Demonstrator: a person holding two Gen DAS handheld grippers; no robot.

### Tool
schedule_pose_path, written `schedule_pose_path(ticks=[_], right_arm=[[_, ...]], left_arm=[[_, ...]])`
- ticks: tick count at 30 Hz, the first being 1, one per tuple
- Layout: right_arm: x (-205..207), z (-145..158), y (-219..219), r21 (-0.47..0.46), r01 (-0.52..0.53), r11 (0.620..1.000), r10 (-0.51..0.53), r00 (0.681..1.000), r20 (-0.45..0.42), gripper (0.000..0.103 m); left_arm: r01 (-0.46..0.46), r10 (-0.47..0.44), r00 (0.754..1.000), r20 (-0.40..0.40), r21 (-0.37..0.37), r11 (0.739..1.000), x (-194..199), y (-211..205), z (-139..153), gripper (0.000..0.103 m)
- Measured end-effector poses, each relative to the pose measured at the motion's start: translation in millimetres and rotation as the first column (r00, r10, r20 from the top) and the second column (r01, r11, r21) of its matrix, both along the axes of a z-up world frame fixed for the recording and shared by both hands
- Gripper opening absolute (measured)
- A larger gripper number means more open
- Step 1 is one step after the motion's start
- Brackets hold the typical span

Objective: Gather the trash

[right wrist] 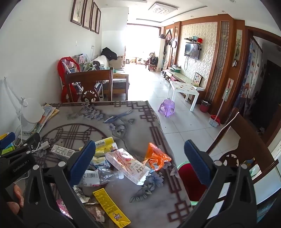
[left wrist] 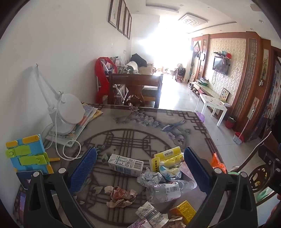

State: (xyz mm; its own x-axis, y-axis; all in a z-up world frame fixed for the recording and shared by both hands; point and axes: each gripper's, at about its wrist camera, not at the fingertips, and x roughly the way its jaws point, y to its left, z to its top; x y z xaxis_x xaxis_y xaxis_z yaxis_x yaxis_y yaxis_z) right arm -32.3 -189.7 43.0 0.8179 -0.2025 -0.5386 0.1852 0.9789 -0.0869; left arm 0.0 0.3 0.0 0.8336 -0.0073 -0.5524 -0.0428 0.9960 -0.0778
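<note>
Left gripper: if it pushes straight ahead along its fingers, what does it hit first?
Probably the milk carton, which lies on the table between the open fingers of the left gripper. The crumpled foil wrapper sits just right of it. Depth is unclear; a downward tilt could meet the crushed plastic bottle first.

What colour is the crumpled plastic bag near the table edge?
Orange; the plastic bag shows best in the right wrist view.

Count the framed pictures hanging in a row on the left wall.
4: a row high on the white wall, first, second, third, fourth, receding toward the bright window.
</note>
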Motion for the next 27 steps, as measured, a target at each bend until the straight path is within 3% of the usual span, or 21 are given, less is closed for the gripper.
schedule_pose_path(ticks=[7, 27], right_arm=[[1, -5, -1, 0.006, 0.007, 1.0, -0.007, 1.0, -0.018, 0.099], [10, -12, -3, 0.017, 0.007, 1.0, -0.006, 0.999, -0.043, 0.099]], left_arm=[[0.0, 0.0, 1.0, -0.014, 0.034, 0.999, 2, -1, -3, 0.095], [-0.022, 0.023, 0.999, -0.034, 0.037, 0.999, 4, 1, -7, 0.095]])
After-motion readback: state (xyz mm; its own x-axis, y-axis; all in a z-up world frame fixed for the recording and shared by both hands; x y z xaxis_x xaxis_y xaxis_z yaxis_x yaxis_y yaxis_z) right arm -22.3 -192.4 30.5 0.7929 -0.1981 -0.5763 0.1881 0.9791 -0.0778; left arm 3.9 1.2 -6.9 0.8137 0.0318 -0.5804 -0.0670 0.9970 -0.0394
